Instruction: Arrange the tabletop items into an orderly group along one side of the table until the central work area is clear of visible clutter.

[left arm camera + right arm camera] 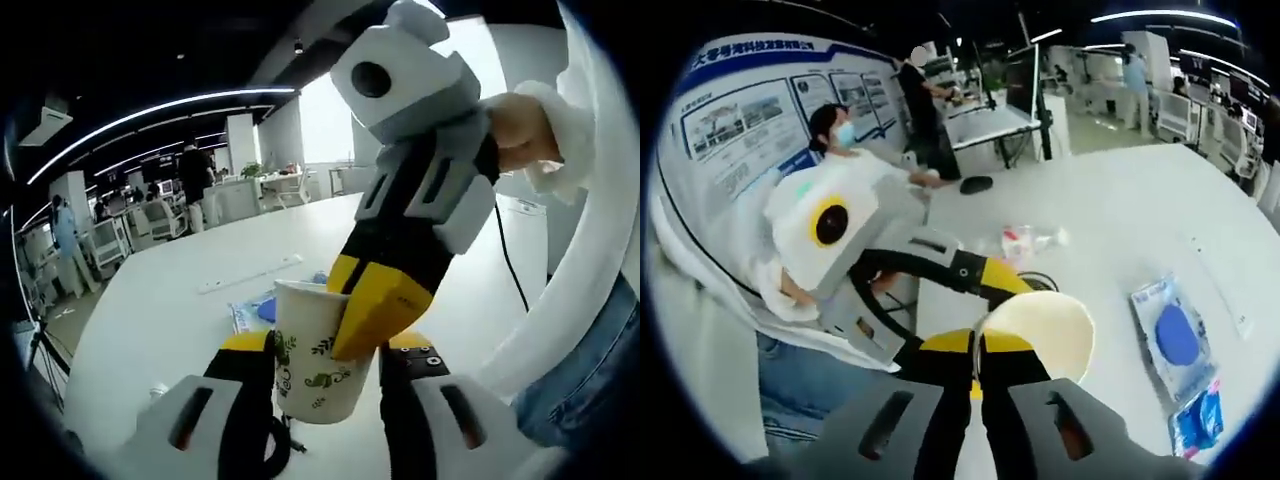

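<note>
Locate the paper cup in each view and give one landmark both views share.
Left gripper view: paper cup low centre, between this view's jaws, the right gripper pinching its rim from above.
Right gripper view: cup low centre, open mouth showing, rim at this view's jaws.
Shared landmark: blue packet on the white table.

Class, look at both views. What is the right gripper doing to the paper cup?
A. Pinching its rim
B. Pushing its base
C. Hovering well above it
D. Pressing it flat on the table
A: in the left gripper view the right gripper closes its yellow jaws on the cup's rim, one jaw outside the wall.
</note>
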The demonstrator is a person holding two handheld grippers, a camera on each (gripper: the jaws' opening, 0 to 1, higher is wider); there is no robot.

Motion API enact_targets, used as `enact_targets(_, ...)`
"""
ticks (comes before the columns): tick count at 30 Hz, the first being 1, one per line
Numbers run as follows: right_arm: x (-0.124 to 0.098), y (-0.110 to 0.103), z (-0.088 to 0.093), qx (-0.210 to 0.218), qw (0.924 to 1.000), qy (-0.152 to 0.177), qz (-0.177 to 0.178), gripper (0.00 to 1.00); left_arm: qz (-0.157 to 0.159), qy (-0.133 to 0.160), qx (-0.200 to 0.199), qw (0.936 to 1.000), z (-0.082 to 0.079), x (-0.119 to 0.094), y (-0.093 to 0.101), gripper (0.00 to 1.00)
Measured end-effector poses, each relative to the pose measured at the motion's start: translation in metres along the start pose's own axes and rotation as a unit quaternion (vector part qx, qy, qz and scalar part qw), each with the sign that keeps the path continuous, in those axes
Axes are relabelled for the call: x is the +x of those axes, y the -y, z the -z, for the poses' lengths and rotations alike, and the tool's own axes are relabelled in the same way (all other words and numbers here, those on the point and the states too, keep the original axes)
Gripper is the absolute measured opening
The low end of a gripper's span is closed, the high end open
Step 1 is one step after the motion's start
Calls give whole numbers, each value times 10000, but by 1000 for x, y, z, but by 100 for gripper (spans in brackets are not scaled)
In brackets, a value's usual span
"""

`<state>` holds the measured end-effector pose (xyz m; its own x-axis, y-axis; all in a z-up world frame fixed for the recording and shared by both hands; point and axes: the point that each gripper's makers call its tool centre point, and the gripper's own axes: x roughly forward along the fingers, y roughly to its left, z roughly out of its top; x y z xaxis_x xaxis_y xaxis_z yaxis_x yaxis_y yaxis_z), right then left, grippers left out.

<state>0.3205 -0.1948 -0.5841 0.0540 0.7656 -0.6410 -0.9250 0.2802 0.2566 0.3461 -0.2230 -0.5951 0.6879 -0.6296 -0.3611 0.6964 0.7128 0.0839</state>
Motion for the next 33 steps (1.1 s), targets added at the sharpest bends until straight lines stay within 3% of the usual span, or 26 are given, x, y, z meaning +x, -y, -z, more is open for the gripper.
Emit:
enact_targets(4,3,0,-3,-2,10000,-1,5,0,-280,48,-181,9994,4,-7,-10,44)
enact_targets(9,5,4,-4,-15,10000,-40,50,0,-696,231,-311,9968,10,-20,-27,79)
enact_targets(16,9,10,-3,33,9999,-102,55,0,-1013,184,-391,9939,25,-41,-47,93)
enact_targets(19,9,13,-5,32,9999,-108,52,0,-1204,355,-715,9895,31,-53,-58,100)
enact_targets(24,9,20,-4,171,9998,-115,42,0,-1457,348,-806,9854,48,-76,-67,100)
enact_targets(29,9,22,4,170,9995,-250,68,0,-1694,257,-427,9843,66,-101,-70,100)
enact_targets(33,9,27,8,263,9992,-274,108,0,-1811,500,-803,9789,71,-114,-76,100)
